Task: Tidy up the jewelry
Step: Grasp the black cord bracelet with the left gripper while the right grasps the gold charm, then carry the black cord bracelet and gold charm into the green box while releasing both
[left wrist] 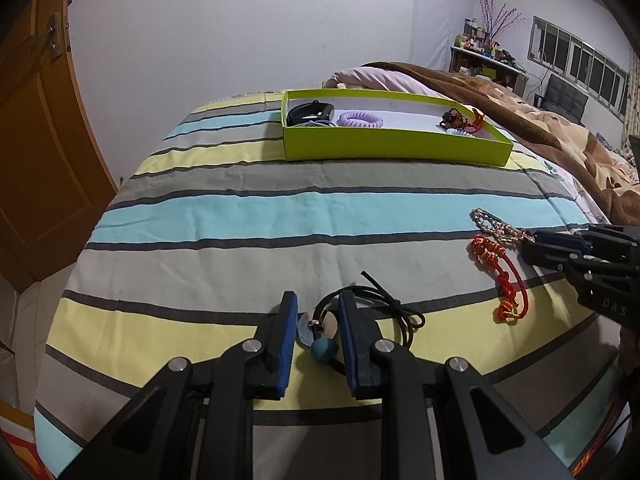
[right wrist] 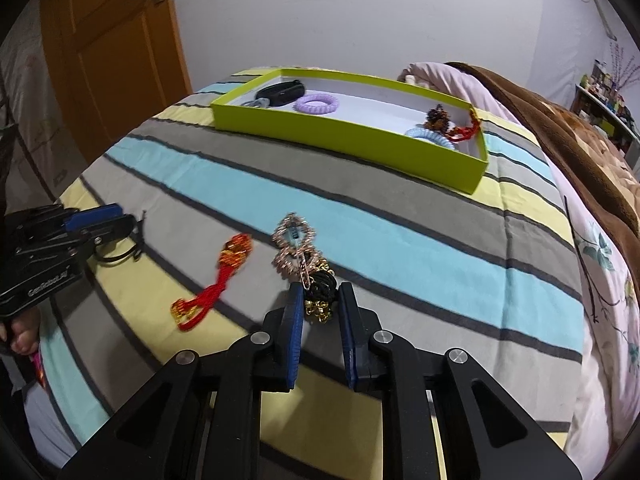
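A black cord necklace with a silver disc and a teal bead lies on the striped bed cover. My left gripper is open, its fingers on either side of the pendant. My right gripper is open around a gold and black beaded piece joined to a rose-gold chain ornament. A red knotted bracelet lies left of it and also shows in the left wrist view. The lime green box at the back holds a black band, a purple coil tie and other pieces.
A brown blanket and pink pillow lie right of the box. A wooden door stands at the left. The left gripper shows at the far left of the right wrist view; the right gripper shows in the left view.
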Demonstrator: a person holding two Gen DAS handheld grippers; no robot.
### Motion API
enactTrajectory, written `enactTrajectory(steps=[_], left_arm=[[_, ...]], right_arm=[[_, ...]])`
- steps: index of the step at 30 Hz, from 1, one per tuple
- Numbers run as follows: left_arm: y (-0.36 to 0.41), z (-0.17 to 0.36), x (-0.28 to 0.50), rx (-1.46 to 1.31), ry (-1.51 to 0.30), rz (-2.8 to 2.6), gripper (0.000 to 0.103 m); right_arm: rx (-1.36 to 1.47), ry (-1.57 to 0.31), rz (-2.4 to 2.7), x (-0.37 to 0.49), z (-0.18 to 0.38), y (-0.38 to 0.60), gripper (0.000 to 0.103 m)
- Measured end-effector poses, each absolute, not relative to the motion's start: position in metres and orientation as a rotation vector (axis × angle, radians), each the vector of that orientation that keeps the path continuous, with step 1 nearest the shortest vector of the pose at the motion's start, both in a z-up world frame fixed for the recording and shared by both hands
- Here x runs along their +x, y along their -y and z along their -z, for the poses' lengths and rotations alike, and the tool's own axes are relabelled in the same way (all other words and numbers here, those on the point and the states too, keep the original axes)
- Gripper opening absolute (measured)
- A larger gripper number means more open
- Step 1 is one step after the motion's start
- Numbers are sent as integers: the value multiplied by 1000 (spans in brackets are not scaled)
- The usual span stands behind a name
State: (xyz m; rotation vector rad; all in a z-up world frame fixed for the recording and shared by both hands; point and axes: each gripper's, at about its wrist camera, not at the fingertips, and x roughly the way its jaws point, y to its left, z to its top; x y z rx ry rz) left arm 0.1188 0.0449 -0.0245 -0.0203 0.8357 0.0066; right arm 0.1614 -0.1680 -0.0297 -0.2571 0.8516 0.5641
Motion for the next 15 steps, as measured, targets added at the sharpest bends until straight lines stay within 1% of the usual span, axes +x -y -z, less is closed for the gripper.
enactTrajectory(steps=[15], left_arm=[[-36,18,105,-23,-814,47,20]], right_arm=[[-190,-837,-474,147,21,200,18]])
